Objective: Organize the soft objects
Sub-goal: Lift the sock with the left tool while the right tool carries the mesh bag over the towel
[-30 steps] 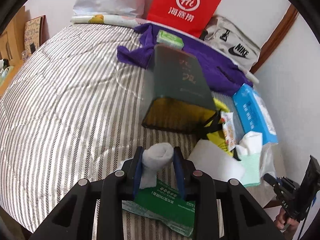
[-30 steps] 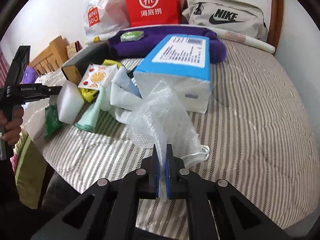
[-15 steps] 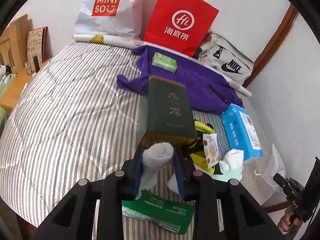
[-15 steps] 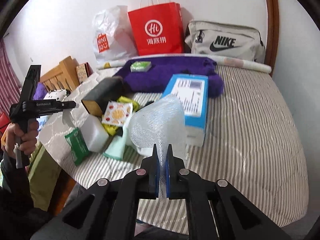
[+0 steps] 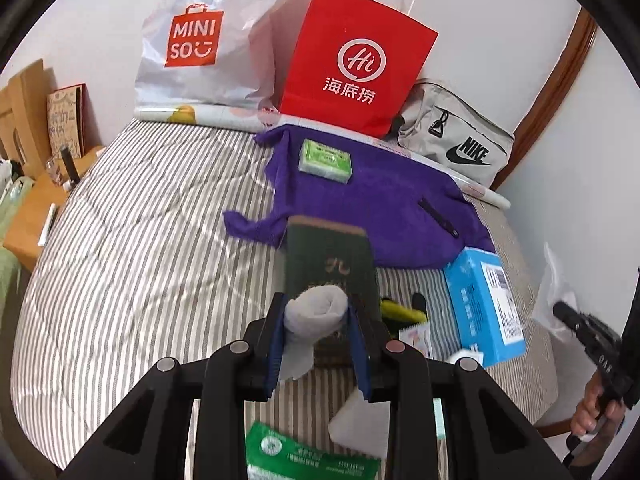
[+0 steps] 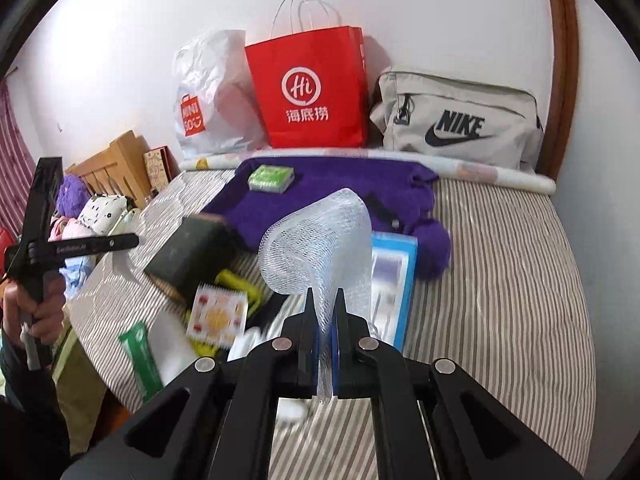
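Note:
My left gripper (image 5: 316, 312) is shut on a rolled grey sock (image 5: 314, 314), held above the striped bed (image 5: 140, 260). My right gripper (image 6: 323, 300) is shut on a white mesh foam net (image 6: 316, 244), which stands up above its fingers. Below lie a dark green box (image 5: 330, 264), a blue tissue box (image 5: 482, 308), a green packet (image 5: 296, 456), a white sponge block (image 5: 362, 424) and a fruit-print sachet (image 6: 218, 316). A purple cloth (image 5: 384, 204) spreads at the back with a green soap bar (image 5: 326, 160) on it. The other gripper shows at the edge of each view.
Against the wall stand a white MINISO bag (image 5: 200, 44), a red paper bag (image 5: 352, 64) and a grey Nike bag (image 5: 460, 148). A wooden bedside stand (image 5: 40, 208) is at the left. A person's hand (image 6: 36, 308) grips the left tool's handle.
Both grippers have risen away from the bed with the sock and the mesh net still held. The items on the bed look smaller and more of the wall shows.

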Demonstrator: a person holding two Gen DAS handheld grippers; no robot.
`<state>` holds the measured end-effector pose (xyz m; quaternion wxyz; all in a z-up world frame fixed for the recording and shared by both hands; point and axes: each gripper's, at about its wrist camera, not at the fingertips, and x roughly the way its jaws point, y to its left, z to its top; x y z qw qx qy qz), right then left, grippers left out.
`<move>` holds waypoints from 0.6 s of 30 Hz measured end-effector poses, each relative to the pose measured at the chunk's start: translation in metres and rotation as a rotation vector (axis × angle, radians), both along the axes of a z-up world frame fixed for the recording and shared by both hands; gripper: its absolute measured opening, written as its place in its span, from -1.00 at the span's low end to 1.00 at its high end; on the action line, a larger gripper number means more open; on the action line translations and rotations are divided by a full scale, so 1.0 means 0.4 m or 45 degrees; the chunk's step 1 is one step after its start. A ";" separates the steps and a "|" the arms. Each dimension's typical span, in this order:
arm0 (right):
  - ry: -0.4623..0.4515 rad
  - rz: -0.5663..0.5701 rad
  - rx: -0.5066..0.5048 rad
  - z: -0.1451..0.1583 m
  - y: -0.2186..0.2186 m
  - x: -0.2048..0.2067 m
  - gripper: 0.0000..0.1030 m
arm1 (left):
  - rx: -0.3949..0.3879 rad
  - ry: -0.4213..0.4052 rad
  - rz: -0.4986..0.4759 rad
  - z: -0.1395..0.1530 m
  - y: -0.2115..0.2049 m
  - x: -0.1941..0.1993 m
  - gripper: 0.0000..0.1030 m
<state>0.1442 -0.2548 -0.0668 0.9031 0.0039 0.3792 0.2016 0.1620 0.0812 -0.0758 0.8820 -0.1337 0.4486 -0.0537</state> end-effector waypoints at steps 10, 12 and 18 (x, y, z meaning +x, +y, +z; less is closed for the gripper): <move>-0.017 -0.029 -0.017 0.032 0.030 0.186 -0.91 | 0.018 -0.004 -0.014 0.021 -0.006 0.133 -0.46; -0.026 -0.029 -0.036 0.033 0.040 0.214 -0.91 | 0.020 -0.003 -0.014 0.021 -0.010 0.160 -0.46; 0.002 -0.020 -0.055 0.005 0.067 0.299 -0.91 | 0.004 -0.011 -0.028 0.029 -0.024 0.230 -0.46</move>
